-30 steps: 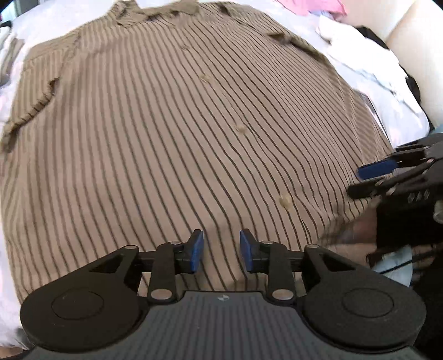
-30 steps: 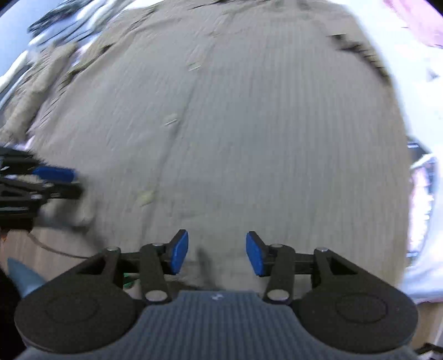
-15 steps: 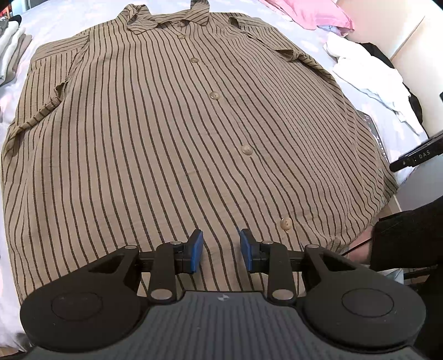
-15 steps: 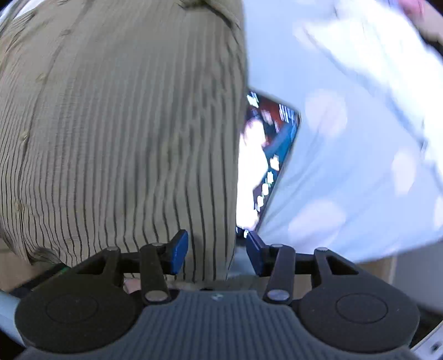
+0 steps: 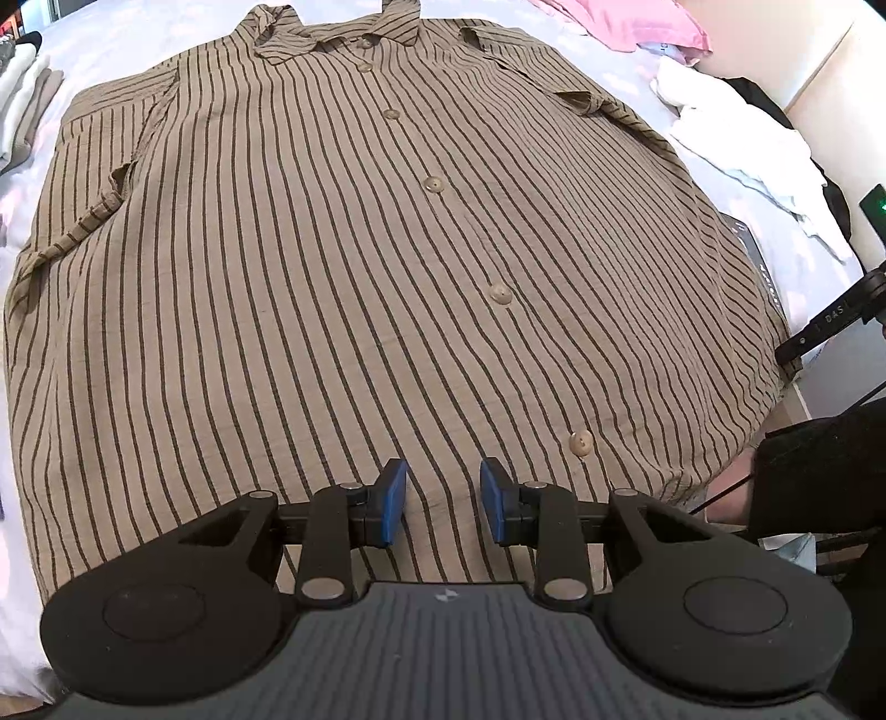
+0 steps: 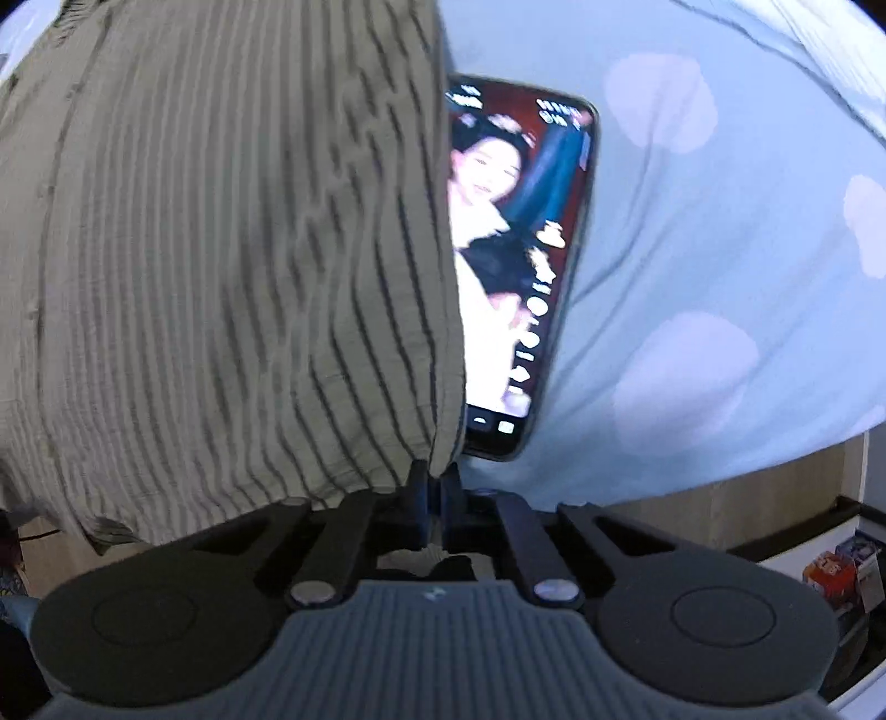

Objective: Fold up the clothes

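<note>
A tan shirt with dark stripes lies buttoned and spread flat on the bed, collar at the far end. My left gripper hovers over the near hem, left of the lowest button; its blue pads stand apart with nothing pinched. In the right wrist view the same shirt fills the left half. My right gripper points down at the shirt's lower right corner, and its jaws are shut on the fabric edge there.
A lit phone lies on the pale blue sheet, its left side under the shirt's edge. White clothes and a pink garment lie at the far right, a folded stack far left. A dark sleeve is near right.
The right gripper swept from over the shirt's middle to its right lower corner beside the phone, and its jaws closed on the fabric edge. The left gripper stayed in place, pads apart.
</note>
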Available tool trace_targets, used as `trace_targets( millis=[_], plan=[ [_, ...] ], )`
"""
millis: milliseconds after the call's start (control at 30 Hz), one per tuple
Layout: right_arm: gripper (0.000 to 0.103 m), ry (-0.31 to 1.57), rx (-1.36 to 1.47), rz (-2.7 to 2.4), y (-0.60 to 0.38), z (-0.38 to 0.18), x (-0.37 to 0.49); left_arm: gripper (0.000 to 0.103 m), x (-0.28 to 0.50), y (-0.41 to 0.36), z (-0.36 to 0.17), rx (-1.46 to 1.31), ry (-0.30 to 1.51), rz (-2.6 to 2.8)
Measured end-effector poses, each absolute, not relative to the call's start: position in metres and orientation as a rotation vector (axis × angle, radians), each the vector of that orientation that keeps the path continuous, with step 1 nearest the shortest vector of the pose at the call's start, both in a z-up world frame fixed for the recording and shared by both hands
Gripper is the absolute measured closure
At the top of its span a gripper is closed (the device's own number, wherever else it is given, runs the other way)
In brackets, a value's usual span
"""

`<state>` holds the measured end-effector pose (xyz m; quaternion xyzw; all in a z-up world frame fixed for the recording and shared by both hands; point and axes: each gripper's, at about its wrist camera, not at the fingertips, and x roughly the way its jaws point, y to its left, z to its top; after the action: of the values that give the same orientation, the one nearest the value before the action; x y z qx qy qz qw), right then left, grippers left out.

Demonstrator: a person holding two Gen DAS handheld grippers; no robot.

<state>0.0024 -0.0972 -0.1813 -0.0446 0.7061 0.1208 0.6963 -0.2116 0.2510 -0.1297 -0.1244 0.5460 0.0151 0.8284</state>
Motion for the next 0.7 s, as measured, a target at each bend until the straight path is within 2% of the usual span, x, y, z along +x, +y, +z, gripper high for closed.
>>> trace_targets(
  millis=[200, 433, 567, 700],
  plan=[
    [0.099, 1.479, -0.315, 0.364, -0.061, -0.151, -0.016, 0.076, -0.197, 0.257, -0.116, -0.246, 1.159, 0.024],
    [0.099, 1.402, -0.633, 0.507, -0.001, -0.143, -0.037, 0.075, -0.156, 0.262, -0.084, -0.207, 1.142, -0.030],
    [0.099, 1.370, -0.771, 0.584, 0.034, -0.150, -0.036, 0.062, -0.116, 0.259, -0.062, -0.190, 1.131, -0.061],
    [0.099, 1.365, -0.842, 0.645, 0.051, -0.166, -0.026, 0.061, -0.072, 0.251, -0.042, -0.178, 1.112, -0.096]
  ],
)
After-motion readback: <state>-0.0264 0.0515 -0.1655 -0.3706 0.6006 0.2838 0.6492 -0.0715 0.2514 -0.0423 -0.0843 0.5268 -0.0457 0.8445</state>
